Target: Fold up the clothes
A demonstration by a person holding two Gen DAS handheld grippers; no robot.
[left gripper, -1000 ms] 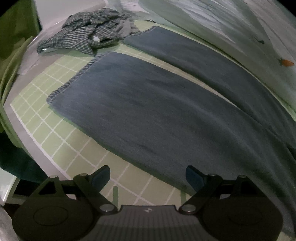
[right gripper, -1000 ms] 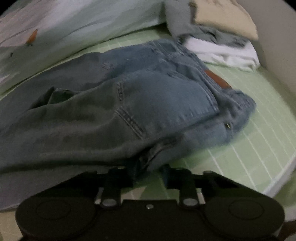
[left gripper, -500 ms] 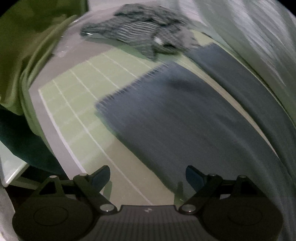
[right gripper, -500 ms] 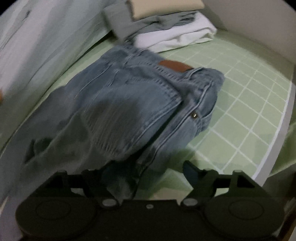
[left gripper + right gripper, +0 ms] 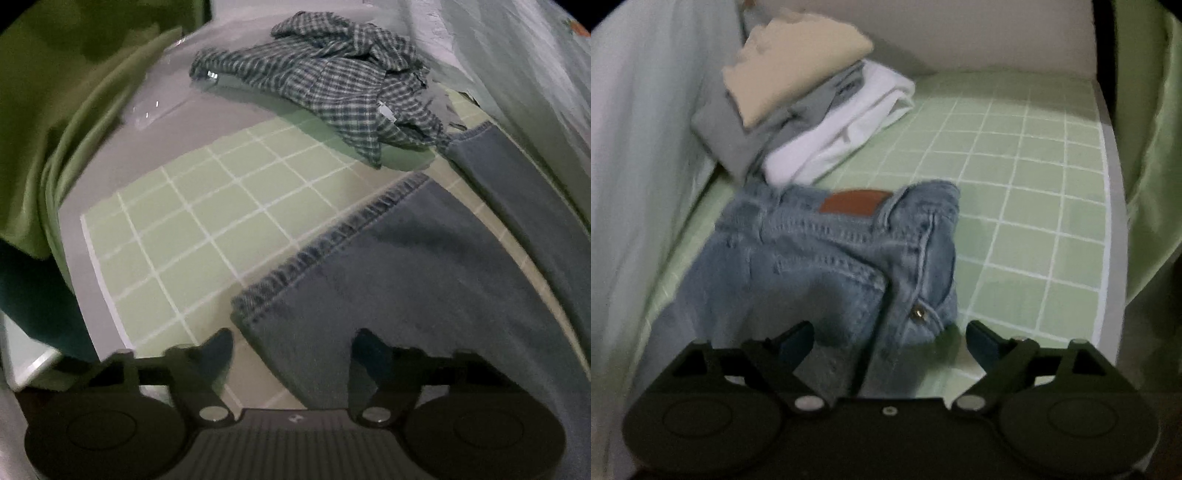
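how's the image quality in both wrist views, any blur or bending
Left wrist view: dim, fisheye bends the mat grid; jeans hem fairly sharp. Right wrist view: softer, the folded stack smeared; dark corners in both.

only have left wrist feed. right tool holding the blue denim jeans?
Observer: No. The right tool is open over the blue denim jeans at the waist end.
Operator: anything past the waistband?
Observer: A folded stack of beige, grey and white clothes lies just beyond it.
Operator: mat free on that side?
Observer: The green gridded mat shows bare squares to the right of the jeans.
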